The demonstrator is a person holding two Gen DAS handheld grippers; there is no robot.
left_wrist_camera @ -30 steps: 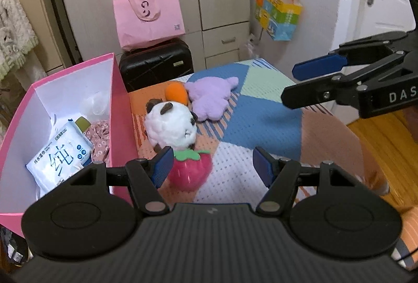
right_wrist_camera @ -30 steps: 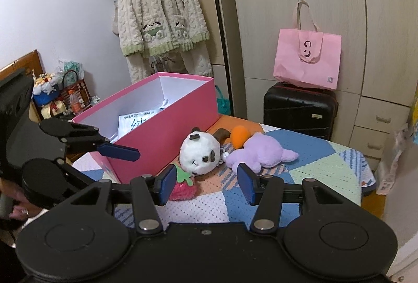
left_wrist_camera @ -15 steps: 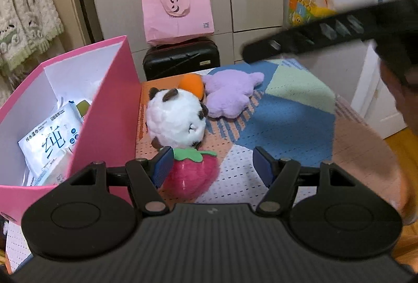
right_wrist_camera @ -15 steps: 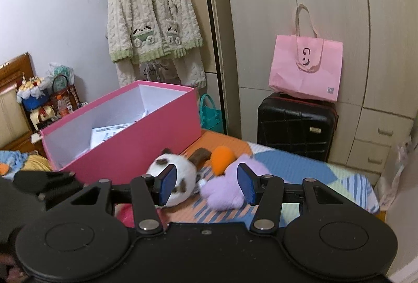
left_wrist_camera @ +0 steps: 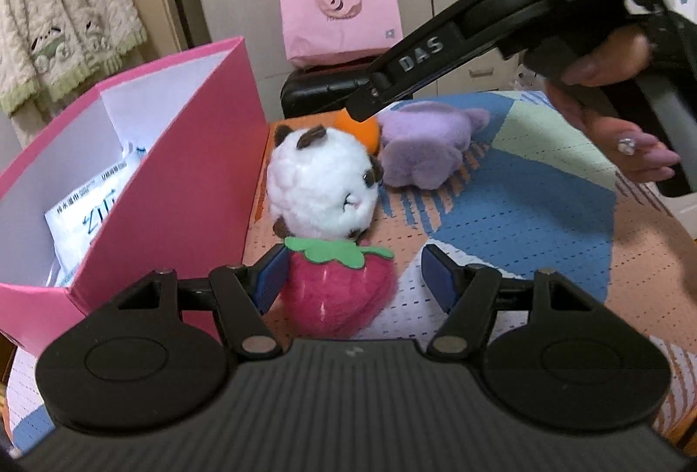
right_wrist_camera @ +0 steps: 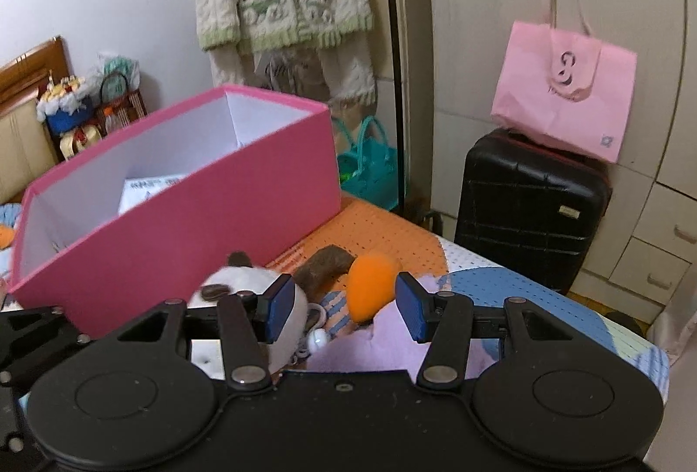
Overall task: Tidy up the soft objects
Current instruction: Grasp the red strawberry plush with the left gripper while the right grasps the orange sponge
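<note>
Left gripper (left_wrist_camera: 350,276) low centre, jaws partly spread around the strawberry plush (left_wrist_camera: 337,282); left pad touches it, right pad stands clear. Strawberry's leafy cap points up-frame toward the panda plush (left_wrist_camera: 322,178), just behind. Right gripper (right_wrist_camera: 344,306), jaws partly spread and empty, hangs over the orange plush (right_wrist_camera: 370,289) and purple plush (left_wrist_camera: 424,149). Pink box (left_wrist_camera: 183,175) at left, long axis running away.

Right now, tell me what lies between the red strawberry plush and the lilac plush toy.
The white panda plush lies between the strawberry plush and the lilac plush toy; an orange plush piece sits behind it. The left wrist view shows this.
</note>
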